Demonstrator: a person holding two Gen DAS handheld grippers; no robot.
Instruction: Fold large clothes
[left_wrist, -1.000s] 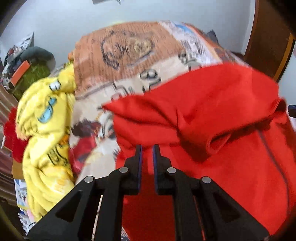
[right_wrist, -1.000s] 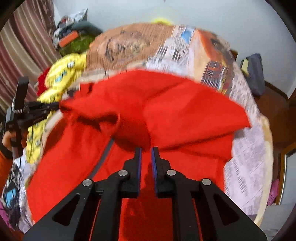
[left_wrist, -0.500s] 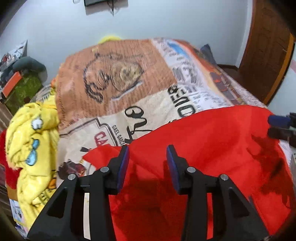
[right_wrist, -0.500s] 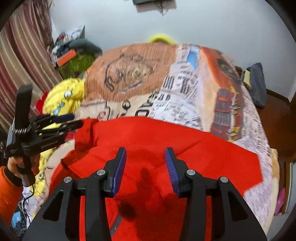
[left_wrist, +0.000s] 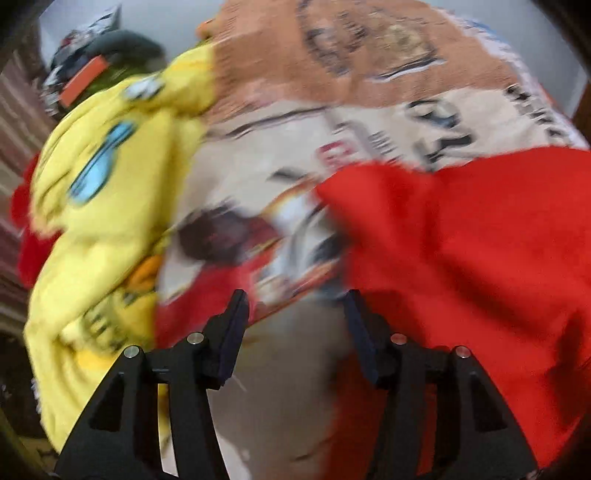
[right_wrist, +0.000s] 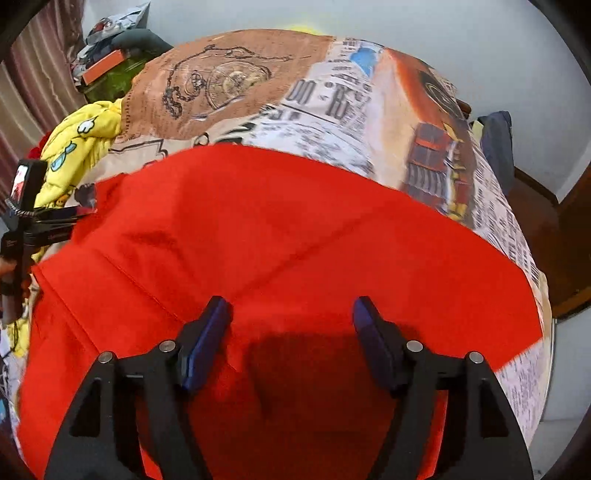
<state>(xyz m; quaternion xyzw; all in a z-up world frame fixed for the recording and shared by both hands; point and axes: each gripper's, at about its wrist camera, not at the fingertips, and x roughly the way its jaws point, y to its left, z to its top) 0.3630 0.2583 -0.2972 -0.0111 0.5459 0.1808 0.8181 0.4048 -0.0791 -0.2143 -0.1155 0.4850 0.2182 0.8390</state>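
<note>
A large red garment (right_wrist: 277, 229) lies spread flat on the bed, with a seam running across it. My right gripper (right_wrist: 291, 306) hovers over its near part. Its jaws are opening and nothing is pinched between the blue pads. In the blurred left wrist view, my left gripper (left_wrist: 295, 317) is at the left edge of the red garment (left_wrist: 461, 240). Its jaws are also opening, and only the bedspread shows in the gap. In the right wrist view the left gripper (right_wrist: 86, 214) is at the garment's left corner, held by a hand (right_wrist: 5, 264).
A printed patchwork bedspread (right_wrist: 332, 110) covers the bed. A crumpled yellow cartoon-print garment (left_wrist: 96, 206) lies heaped along the left side. Clutter with an orange box (right_wrist: 103, 66) sits at the back left by striped curtains. A dark blue item (right_wrist: 496, 147) and wooden furniture are on the right.
Both grippers were shut with the red cloth bunched and lifted; both have opened wide. The garment now lies flat. The left gripper swung left and down past the garment's edge.
</note>
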